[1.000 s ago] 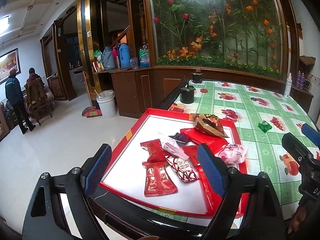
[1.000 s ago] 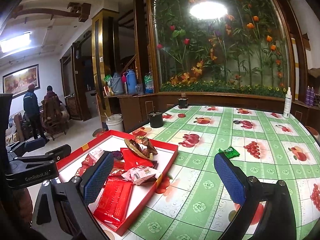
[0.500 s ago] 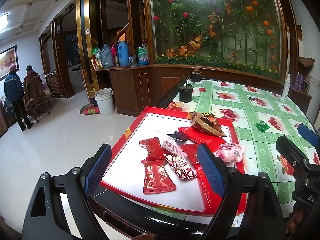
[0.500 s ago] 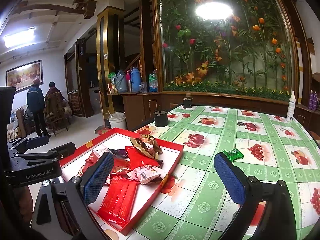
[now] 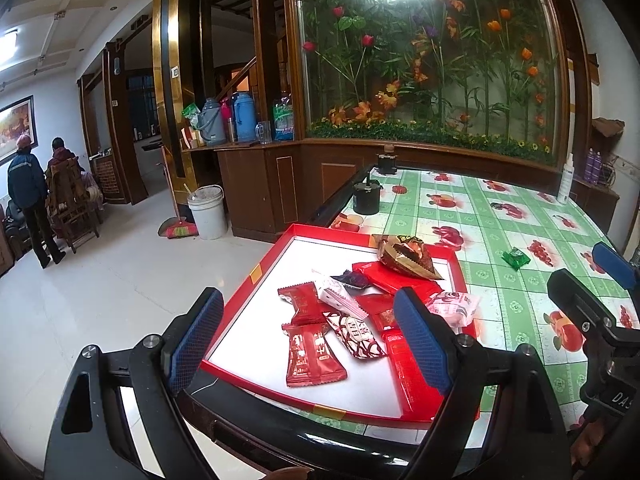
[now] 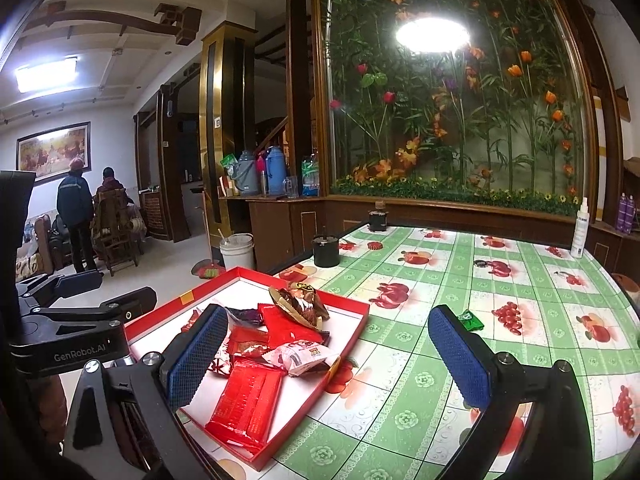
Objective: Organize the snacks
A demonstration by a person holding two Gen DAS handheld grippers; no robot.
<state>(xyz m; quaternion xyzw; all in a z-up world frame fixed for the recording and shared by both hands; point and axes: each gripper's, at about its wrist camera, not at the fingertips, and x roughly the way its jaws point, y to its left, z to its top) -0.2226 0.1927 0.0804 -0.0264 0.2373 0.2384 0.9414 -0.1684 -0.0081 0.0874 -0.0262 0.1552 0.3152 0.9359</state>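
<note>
Your left gripper (image 5: 308, 344) hangs above the near edge of the red tray (image 5: 256, 270), its fingers (image 5: 420, 340) spread wide with nothing between them. Framed between those fingers lie most of the snacks: a red packet (image 5: 314, 356) closest to you, a second red packet (image 5: 302, 302) just beyond it, a white-and-maroon patterned packet (image 5: 356, 334) touching the near one on its right, and a white striped wrapper (image 5: 340, 296) overlapping both. Past the right finger sits a pink-and-white wrapped snack (image 5: 454, 306) against the tray's right rim, and beyond the fingertips a gold-brown foil bag (image 5: 406, 254) rests on flat red packets at the far corner.

Your right gripper (image 6: 332, 356) is also held open, fingers (image 6: 460, 360) well apart and holding nothing. Its left finger sits over the tray (image 6: 352, 336), hiding part of the pile; the right finger is out over the green fruit-print cloth of the worktop (image 6: 520, 280). Between the fingers you see the pink-and-white snack (image 6: 300, 356) near the tray's rim and a large flat red packet (image 6: 248, 404) nearer to you, below it. A small green wrapper (image 6: 470, 320) lies alone on the cloth just beyond the right fingertip, well apart from the tray; from the left camera it shows far right of the fingers (image 5: 516, 258).

Farther off, ahead of both grippers, a black pot (image 6: 326, 250) stands near the worktop's left edge and a white spray bottle (image 6: 580, 228) stands at the far right.
</note>
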